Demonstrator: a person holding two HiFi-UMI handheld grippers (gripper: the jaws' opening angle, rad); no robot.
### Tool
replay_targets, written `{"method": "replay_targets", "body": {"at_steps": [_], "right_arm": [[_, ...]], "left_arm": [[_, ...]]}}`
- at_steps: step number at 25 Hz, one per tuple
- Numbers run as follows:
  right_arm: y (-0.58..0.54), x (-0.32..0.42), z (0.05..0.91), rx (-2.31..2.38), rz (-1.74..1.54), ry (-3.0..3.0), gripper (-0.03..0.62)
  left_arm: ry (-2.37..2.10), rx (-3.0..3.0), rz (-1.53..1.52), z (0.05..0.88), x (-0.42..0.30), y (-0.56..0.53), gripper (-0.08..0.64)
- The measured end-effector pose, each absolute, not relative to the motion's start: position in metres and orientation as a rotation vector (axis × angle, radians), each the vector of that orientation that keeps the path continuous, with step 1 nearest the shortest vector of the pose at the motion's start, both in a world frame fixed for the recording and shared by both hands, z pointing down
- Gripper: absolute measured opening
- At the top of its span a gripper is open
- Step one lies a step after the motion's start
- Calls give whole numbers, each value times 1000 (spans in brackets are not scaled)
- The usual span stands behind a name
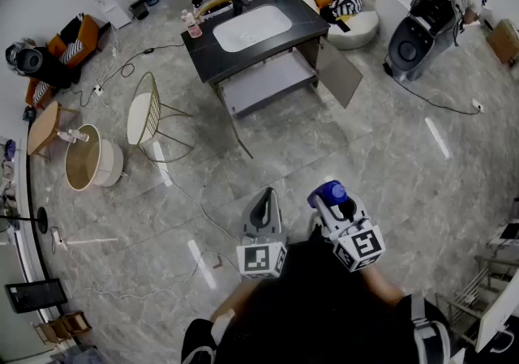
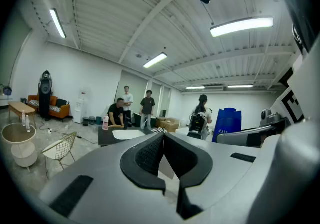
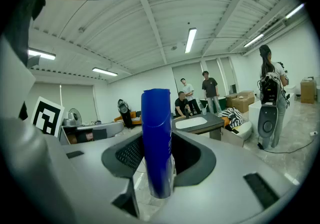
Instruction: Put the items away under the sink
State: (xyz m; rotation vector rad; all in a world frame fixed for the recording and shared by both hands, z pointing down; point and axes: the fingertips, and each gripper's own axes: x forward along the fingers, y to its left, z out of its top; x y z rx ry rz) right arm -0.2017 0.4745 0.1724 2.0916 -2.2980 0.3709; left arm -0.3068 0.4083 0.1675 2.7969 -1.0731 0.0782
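Your left tool (image 2: pixel 164 140): jaws pressed together, nothing between them. Your right tool (image 3: pixel 159 155): clamped on blue bottle (image 3: pixel 156 133), which stands upright between jaws. Both tools low in front of you, well apart from sink cabinet (image 1: pixel 212 58). Cabinet door (image 1: pixel 340 72) swung open. Pink bottle (image 1: pixel 192 26) on tabletop beside basin (image 1: pixel 251 27).

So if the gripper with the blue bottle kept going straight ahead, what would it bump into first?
Probably the sink cabinet, which is open at the front. The right gripper, holding the blue bottle, points roughly toward it, with only bare floor between. Depth is hard to judge, though.
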Motion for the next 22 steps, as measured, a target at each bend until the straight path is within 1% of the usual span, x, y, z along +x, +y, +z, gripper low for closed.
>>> {"method": "replay_targets", "body": {"at_steps": [9,14,22], "right_arm": [[473,-214,175,2083,349,-2299,159],[468,-224,170,2130,410,-2278,160],[456,-234,179,2201,392,-2209,158]], "left_arm": [[-1063,2791,71,171,-318,407,17],[-1047,2800,72,171,-330,401,17],[-1013,2816,67,178,-350,377,17]]}}
